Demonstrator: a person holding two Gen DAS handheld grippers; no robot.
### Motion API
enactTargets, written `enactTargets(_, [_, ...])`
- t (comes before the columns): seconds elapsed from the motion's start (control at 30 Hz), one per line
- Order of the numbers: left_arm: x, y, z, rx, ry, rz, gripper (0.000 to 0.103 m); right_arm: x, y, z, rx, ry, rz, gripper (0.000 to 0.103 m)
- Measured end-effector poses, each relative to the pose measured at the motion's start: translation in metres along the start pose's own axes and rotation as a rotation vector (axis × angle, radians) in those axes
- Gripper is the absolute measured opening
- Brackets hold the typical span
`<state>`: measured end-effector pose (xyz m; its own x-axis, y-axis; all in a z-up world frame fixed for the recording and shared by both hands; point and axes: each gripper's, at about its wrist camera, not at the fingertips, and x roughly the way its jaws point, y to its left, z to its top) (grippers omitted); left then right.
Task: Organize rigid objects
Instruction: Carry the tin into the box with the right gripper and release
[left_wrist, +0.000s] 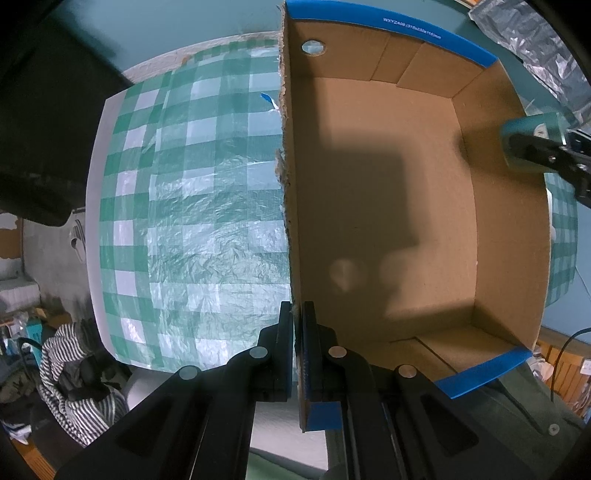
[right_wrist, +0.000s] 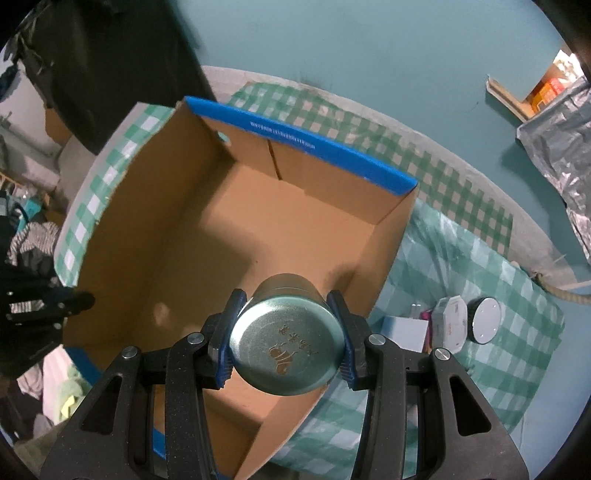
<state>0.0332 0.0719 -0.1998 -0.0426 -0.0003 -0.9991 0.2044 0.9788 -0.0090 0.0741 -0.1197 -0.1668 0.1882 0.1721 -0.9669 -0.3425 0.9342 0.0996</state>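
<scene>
Tin: a round teal metal tin (right_wrist: 284, 341) with a gold bee mark on its lid hangs over the cardboard box (right_wrist: 229, 236), above the near right part of its floor, close to the right wall.
Right gripper: the right gripper (right_wrist: 283, 341) pinches the tin by its sides, one blue-padded jaw on each flank, pointing steeply down; from the left wrist view it shows at the box's right wall (left_wrist: 532, 147) with the tin in its jaws.
Step in hand: carrying the tin into the box, by my reading; it is not yet set down.
Next move: likely lowering the tin until its base meets the box floor, clear of the right wall, then spreading the jaws; a tilt on release could let the round tin roll.
Box: open-topped, brown inside, blue tape on its end rims; its floor is bare, with only shadows on it.
Left gripper: the left gripper (left_wrist: 298, 354) has its jaws pressed together on the box's left wall, pinching the torn cardboard edge, apparently steadying the box.
Waiting outside the box: to its right on the green checked tablecloth (right_wrist: 461, 206) lie a black round puck with a silver top (right_wrist: 484, 320), an octagonal white tin (right_wrist: 448, 325) and a small pale box (right_wrist: 404, 332).
</scene>
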Motion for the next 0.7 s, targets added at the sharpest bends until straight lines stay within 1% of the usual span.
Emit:
enactTargets(0.17, [0.002, 0.0, 0.001, 0.004, 0.006, 0.001, 0.004, 0.018, -0.009, -0.004, 0.027, 0.049, -0.009, 0.044])
enactTargets(0.27, [0.003, -0.001, 0.001, 0.005, 0.008, 0.005, 0.004, 0.019, -0.009, -0.007, 0.021, 0.039, -0.007, 0.044])
enactTargets(0.53, [0.003, -0.002, 0.002, 0.009, 0.009, 0.008, 0.005, 0.025, -0.003, -0.012, 0.002, 0.058, -0.026, 0.044])
enactTargets(0.7, [0.003, -0.003, 0.001, 0.018, 0.01, 0.015, 0.005, 0.024, 0.003, -0.013, -0.003, 0.043, -0.029, 0.052])
